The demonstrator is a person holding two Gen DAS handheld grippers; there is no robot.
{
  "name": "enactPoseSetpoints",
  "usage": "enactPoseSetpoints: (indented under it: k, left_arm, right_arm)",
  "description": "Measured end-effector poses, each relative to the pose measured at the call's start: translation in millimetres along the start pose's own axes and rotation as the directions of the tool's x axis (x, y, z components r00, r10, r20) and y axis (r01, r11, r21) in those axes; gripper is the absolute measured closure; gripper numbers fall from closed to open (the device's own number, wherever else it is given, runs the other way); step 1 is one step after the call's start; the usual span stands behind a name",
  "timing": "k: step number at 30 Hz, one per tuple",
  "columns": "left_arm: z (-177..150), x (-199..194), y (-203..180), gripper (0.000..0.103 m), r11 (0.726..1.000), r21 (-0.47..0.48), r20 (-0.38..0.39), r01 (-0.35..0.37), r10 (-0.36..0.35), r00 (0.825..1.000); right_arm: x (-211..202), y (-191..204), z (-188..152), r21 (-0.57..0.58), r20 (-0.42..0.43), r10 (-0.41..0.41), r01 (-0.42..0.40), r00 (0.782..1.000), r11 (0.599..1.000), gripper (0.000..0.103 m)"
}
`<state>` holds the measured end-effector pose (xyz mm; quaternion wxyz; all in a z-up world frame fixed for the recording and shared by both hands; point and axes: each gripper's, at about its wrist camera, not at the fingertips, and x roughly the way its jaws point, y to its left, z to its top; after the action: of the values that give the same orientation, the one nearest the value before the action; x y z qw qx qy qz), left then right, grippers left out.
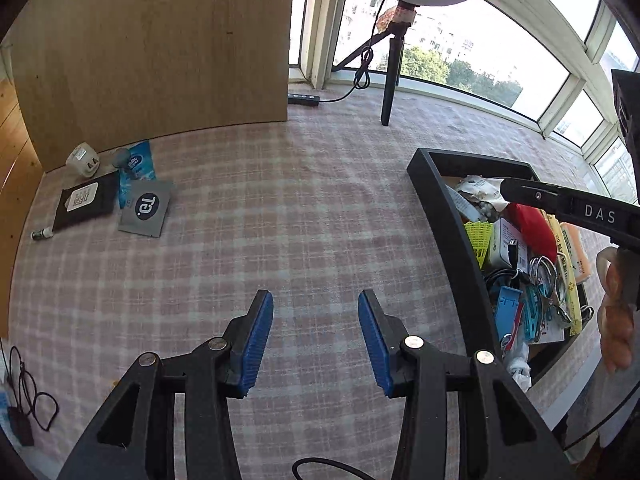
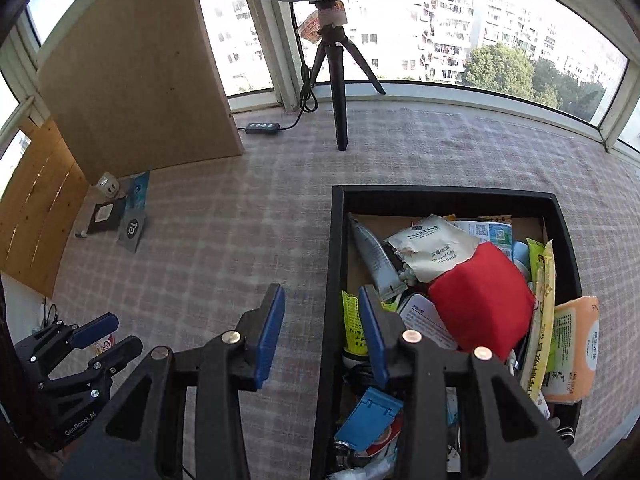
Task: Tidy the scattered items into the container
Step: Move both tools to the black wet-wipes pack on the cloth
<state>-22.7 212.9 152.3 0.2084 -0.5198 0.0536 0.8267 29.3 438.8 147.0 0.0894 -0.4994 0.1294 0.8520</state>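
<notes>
Checked cloth (image 1: 280, 220) in faded pink and grey covers the bench, its weave soft and slightly rumpled. At the right stands the container (image 2: 334, 280), a black rectangular box with stiff straight walls, crammed with a red pouch (image 2: 480, 300), a grey tube (image 2: 374, 258), a yellow mesh shuttlecock (image 2: 354, 330), paper sachets and a blue plastic piece (image 2: 370, 420). Far left, against an upright wooden board (image 1: 160, 48), scattered items remain: a flat grey sachet (image 1: 146, 208), a black pack (image 1: 84, 204), a white plug (image 1: 82, 158) and a blue wrapper (image 1: 138, 164). A ring light tripod (image 2: 338, 92) stands by the windows at the far edge. Left hand-held gripper (image 1: 316, 340) hangs over bare cloth, ribbed blue pads apart, holding nothing. Right hand-held gripper (image 2: 322, 332) straddles the container's left wall, also spread and holding nothing. Broad bare cloth separates container and leftovers.
</notes>
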Motion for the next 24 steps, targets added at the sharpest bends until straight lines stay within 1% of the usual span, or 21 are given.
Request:
enactPoseSetpoints:
  k: [6, 9, 12, 15, 18, 21, 24]
  left_arm:
    - [-3, -6, 73, 0.061, 0.995, -0.090, 0.006, -0.046, 0.046, 0.999]
    - [-1, -8, 113, 0.061, 0.987, -0.150, 0.010, -0.062, 0.065, 0.998]
    - [0, -8, 149, 0.061, 0.975, -0.209, 0.018, -0.081, 0.086, 0.996]
    - [1, -7, 188, 0.061, 0.954, -0.285, 0.026, -0.091, 0.103, 0.994]
    - [3, -5, 223, 0.061, 0.927, -0.357, 0.034, -0.111, 0.131, 0.991]
    - [4, 0, 262, 0.061, 0.888, -0.447, 0.042, -0.108, 0.142, 0.989]
    - [7, 8, 290, 0.061, 0.855, -0.508, 0.045, -0.104, 0.146, 0.988]
  right_arm:
    - [24, 64, 12, -0.060, -0.015, 0.042, -0.043, 0.999, 0.997, 0.065]
    - [35, 102, 20, -0.108, -0.023, 0.071, -0.073, 0.997, 0.991, 0.065]
    - [47, 143, 30, -0.182, -0.032, 0.107, -0.111, 0.994, 0.977, 0.065]
    - [59, 187, 42, -0.267, -0.040, 0.145, -0.150, 0.989, 0.952, 0.065]
    - [73, 230, 55, -0.349, -0.067, 0.185, -0.197, 0.980, 0.916, 0.065]
    - [89, 274, 67, -0.438, -0.095, 0.204, -0.224, 0.974, 0.870, 0.065]
    - [109, 312, 77, -0.503, -0.126, 0.212, -0.247, 0.969, 0.828, 0.065]
